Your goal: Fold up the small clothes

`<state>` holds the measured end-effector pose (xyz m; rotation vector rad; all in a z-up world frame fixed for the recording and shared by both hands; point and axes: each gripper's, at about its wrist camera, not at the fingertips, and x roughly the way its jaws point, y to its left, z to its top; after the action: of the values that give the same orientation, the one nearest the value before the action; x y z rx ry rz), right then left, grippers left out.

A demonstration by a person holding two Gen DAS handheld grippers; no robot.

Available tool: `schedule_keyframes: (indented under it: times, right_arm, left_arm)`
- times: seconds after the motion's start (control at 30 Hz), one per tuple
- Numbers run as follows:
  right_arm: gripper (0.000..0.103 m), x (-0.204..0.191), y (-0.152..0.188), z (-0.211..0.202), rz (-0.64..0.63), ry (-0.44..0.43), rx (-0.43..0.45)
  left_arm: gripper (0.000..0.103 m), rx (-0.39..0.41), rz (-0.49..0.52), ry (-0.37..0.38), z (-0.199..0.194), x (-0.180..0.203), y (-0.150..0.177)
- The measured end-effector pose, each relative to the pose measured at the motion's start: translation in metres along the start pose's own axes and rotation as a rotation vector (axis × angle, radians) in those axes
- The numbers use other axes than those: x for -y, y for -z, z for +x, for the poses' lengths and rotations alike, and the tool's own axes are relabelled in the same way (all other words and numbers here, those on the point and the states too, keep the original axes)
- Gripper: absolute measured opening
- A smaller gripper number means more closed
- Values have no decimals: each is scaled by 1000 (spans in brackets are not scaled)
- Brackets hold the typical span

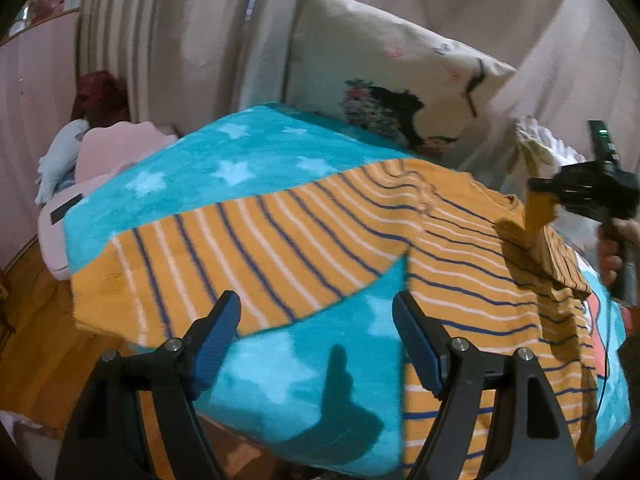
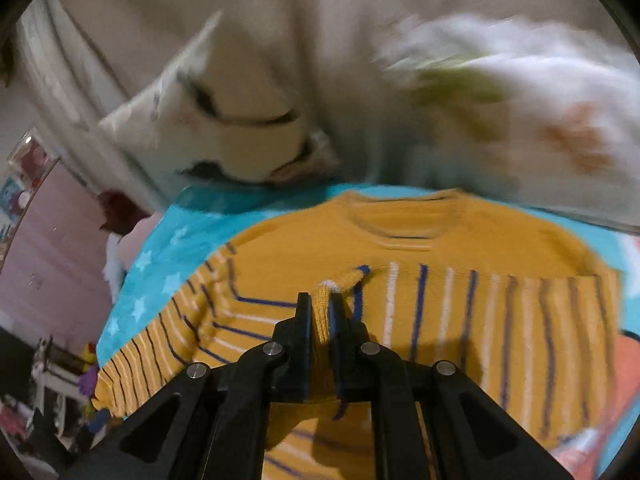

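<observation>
An orange sweater (image 1: pixel 304 236) with blue and white stripes lies spread on a turquoise star blanket (image 1: pixel 224 160). Its left sleeve stretches toward the blanket's left edge. My left gripper (image 1: pixel 318 316) is open and empty, hovering above the blanket between the sleeve and the body. My right gripper (image 2: pixel 320 308) is shut on the cuff of the sweater's right sleeve (image 2: pixel 324 312), holding it over the sweater's chest (image 2: pixel 440 308) below the collar (image 2: pixel 404 220). The right gripper also shows in the left wrist view (image 1: pixel 540 204), holding orange fabric above the sweater's right side.
A printed white pillow (image 1: pixel 384 72) leans against beige curtains (image 1: pixel 180 40) behind the blanket. A fluffy white item (image 2: pixel 520 92) lies at the back right. Pink and white soft things (image 1: pixel 104 148) sit at the left. Wooden floor (image 1: pixel 36 320) shows below the bed's left edge.
</observation>
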<state>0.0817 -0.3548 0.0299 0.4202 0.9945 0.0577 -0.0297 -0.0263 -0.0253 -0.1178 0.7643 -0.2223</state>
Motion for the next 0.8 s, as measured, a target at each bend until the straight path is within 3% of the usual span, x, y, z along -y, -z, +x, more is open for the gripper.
schedule_keyframes:
  times: [0.23, 0.3, 0.37, 0.4, 0.47, 0.5, 0.67, 0.8]
  right_arm:
    - [10, -11, -8, 97, 62, -64, -88]
    - [14, -18, -7, 117, 52, -52, -110]
    - [25, -23, -7, 129, 47, -61, -125]
    - [28, -26, -7, 132, 49, -65, -119]
    - [49, -36, -9, 132, 43, -92, -107]
    - [53, -42, -10, 131, 33, -109, -99]
    - [53, -97, -5, 106, -124, -123, -55]
    - [53, -161, 33, 87, -335, -160, -86]
  left_arm:
    - [77, -13, -60, -60, 6, -36, -1]
    - [77, -14, -72, -77, 5, -45, 0]
    - [77, -13, -89, -91, 4, -54, 1]
    - [77, -11, -97, -94, 3, -57, 1]
    - [77, -8, -118, -104, 1, -65, 0]
    - [77, -6, -131, -111, -1, -70, -1]
    - [77, 25, -197, -166, -15, -97, -6]
    - [77, 78, -288, -281, -36, -137, -10]
